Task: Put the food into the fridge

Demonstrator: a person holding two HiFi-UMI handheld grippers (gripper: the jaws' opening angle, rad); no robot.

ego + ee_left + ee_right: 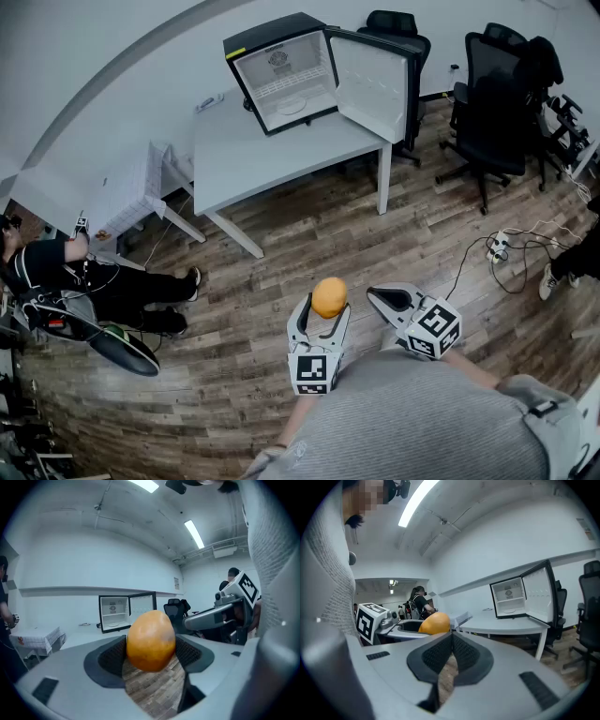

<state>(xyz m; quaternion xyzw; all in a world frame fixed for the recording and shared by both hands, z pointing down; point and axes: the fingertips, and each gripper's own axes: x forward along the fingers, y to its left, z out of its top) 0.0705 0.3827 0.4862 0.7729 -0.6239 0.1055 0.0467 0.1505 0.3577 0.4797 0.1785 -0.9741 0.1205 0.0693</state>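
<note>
The small black fridge (pixel 281 70), white inside, stands door-open on the grey rectangular surface (pixel 253 159). Well apart from the fridge, the left tongs (pixel 323 309) clamp a rounded orange fruit (pixel 329 297); the right tongs (pixel 380 298) are likewise well apart from it.

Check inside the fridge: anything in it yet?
The open fridge shows a shelf and a pale round dish-like thing on its floor, no food visible. The part just under its top is hidden.

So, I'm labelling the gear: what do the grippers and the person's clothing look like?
The left gripper and right gripper are pale grey plastic, with broad tapering jaws lined with dark dimpled pads. Each carries a white cube with black square markers. The person wears a grey knit top.
</note>
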